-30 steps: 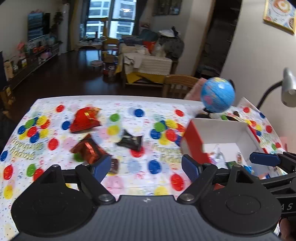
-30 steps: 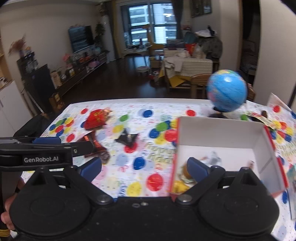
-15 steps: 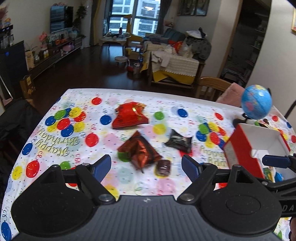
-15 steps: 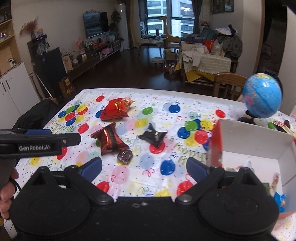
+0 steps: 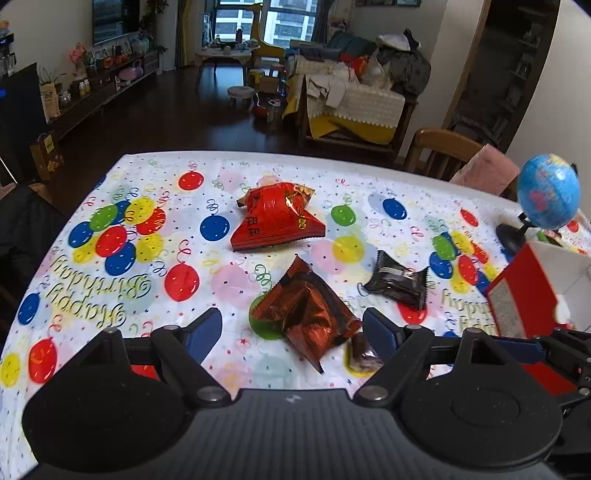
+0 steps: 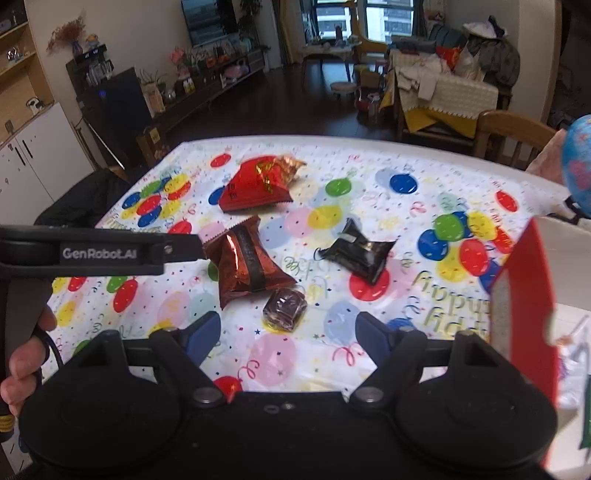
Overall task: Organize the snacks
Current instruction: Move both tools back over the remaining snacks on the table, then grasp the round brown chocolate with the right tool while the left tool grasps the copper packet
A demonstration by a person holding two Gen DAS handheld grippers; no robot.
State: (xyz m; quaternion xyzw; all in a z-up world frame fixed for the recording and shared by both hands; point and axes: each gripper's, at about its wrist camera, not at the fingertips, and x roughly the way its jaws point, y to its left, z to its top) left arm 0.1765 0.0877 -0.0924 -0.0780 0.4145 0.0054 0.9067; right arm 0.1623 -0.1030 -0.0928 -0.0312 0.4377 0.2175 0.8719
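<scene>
Box (image 6: 524, 295) contents blur at frame edge; both grippers' jaws spread, the right's just narrowing, empty.

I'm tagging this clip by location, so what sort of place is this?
Most likely a home's open living and dining room: a dining table under a birthday balloon cloth, a sofa piled with laundry behind it, and a television on the wall over a low cabinet.
</scene>
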